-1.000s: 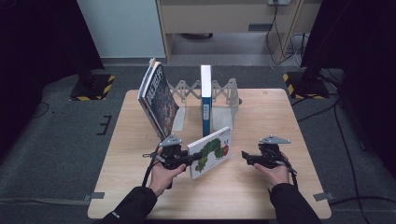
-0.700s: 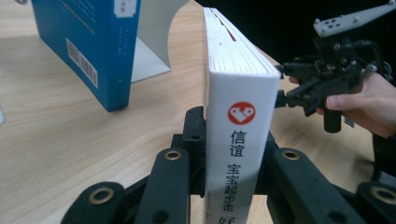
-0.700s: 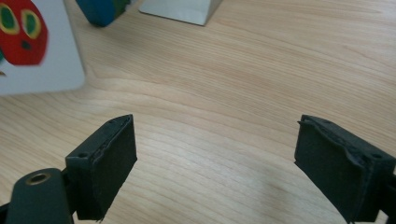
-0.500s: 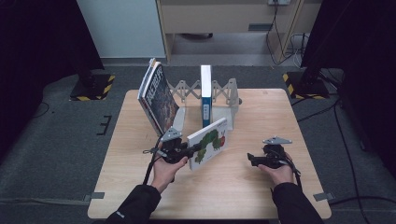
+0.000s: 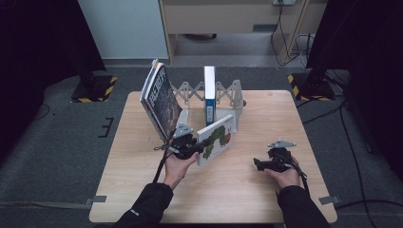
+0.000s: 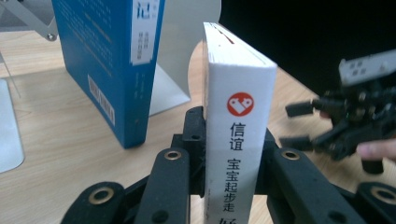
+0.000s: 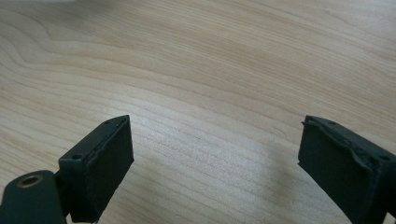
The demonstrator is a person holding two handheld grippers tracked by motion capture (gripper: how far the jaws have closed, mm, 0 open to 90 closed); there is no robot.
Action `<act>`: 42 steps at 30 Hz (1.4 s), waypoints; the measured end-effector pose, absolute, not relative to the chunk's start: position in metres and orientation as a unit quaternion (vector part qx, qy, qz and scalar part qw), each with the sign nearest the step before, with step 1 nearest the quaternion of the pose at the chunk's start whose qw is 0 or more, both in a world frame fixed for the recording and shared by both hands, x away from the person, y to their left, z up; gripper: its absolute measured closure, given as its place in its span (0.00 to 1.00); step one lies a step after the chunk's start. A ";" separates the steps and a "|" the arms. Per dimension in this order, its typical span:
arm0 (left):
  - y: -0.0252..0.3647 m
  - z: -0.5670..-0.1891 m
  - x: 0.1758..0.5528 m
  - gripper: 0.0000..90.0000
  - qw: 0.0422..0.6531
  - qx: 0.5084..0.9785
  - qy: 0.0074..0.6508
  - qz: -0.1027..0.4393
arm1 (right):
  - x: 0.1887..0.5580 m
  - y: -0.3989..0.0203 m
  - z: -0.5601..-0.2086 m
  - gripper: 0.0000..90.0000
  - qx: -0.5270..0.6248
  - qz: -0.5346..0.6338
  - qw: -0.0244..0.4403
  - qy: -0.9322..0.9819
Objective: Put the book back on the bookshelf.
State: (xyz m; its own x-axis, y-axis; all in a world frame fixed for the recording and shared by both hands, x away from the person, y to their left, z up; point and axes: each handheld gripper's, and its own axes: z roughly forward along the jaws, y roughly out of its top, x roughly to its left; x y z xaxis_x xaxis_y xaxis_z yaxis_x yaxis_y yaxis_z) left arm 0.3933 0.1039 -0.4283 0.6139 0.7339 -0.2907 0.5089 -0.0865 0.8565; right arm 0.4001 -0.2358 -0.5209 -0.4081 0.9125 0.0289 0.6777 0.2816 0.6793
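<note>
Left tool (image 5: 198,148) is clamped on the spine of a white book (image 5: 216,138), holding it tilted above the desk (image 5: 142,190) middle, just before the blue book (image 5: 209,95) standing at the rack (image 5: 228,92). Right tool (image 5: 259,164), its jaws having just been opening, gapes empty near the right edge.

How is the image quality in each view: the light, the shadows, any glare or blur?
High view: the table is evenly lit, the floor and side walls around it are very dark. Left gripper view: the white book is sharp and its spine print legible; the background behind it is black. Right gripper view: soft glare on the wood between the fingers, with the far tabletop slightly blurred.
</note>
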 end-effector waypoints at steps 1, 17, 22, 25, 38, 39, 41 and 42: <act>0.102 -0.427 0.395 0.83 0.529 0.725 0.427 0.108 | 0.400 -0.236 -0.521 0.12 0.511 0.311 0.187 0.779; 0.083 -0.419 0.410 0.83 0.547 0.702 0.431 0.153 | 0.400 -0.237 -0.530 0.10 0.511 0.290 0.183 0.788; 0.075 -0.420 0.413 0.83 0.546 0.698 0.434 0.165 | 0.399 -0.237 -0.532 0.08 0.512 0.296 0.190 0.784; 0.070 -0.421 0.414 0.83 0.544 0.694 0.435 0.179 | 0.399 -0.236 -0.533 0.07 0.511 0.300 0.193 0.782; 0.057 -0.428 0.426 0.83 0.546 0.682 0.446 0.195 | 0.398 -0.236 -0.535 0.05 0.511 0.303 0.194 0.780; 0.057 -0.429 0.427 0.83 0.545 0.682 0.447 0.195 | 0.398 -0.236 -0.535 0.05 0.511 0.303 0.194 0.780; 0.056 -0.430 0.428 0.83 0.544 0.681 0.448 0.200 | 0.398 -0.236 -0.535 0.05 0.511 0.303 0.194 0.780; 0.055 -0.431 0.429 0.83 0.543 0.680 0.449 0.204 | 0.398 -0.236 -0.535 0.05 0.511 0.303 0.194 0.780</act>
State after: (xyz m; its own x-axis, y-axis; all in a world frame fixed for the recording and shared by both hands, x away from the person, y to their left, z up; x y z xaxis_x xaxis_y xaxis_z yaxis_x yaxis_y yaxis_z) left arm 0.4289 0.0547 -0.4314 0.5145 0.8313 -0.2104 0.3891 -0.0077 0.9211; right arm 0.3981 -0.2358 -0.5347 -0.4020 0.9156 0.0074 0.6801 0.2932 0.6719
